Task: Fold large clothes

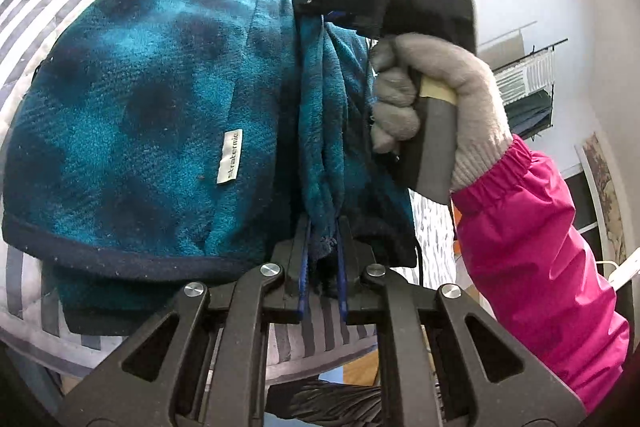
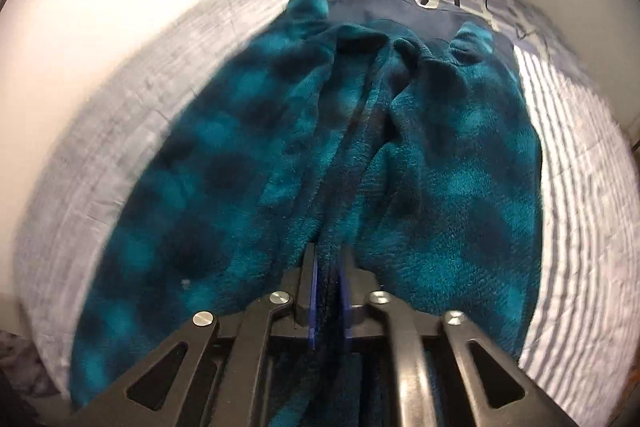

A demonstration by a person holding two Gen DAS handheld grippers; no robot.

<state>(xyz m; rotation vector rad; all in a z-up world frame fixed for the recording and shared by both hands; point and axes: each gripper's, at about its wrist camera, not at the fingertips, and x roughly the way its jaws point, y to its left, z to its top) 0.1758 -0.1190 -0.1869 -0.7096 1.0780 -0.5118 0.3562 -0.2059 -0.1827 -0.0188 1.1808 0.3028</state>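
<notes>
Fleece: teal-and-navy checked fleece garment [image 1: 132,99], thick, napped and soft, spread over the bed with a dark bound hem at its near edge.
Label: small white woven tag [image 1: 229,155] stitched on the fleece, lettering too small to read surely.
Bed: quilted cover in grey and white stripes [image 1: 36,7], flat under the garment, carrying all of it.
Left tongs: [image 1: 320,283] closed on a gathered ridge of the fleece, the blue pads pressing the bunched cloth between them.
Why held so: both tongs seem to pinch one long pleat at two places, likely so a whole side can be lifted and laid over in a single fold.
Right tongs: [image 1: 308,5] seen from the left wrist at the far end of the same ridge, black body, clamped on the fleece; its own view shows cloth running between the pads [image 2: 313,299].
Hand: grey knitted glove [image 1: 436,99] round the handle, a bright pink shiny sleeve [image 1: 532,251] behind it.
Judgement: limp, heavy pile; the pleat may sag between the two grips.
</notes>
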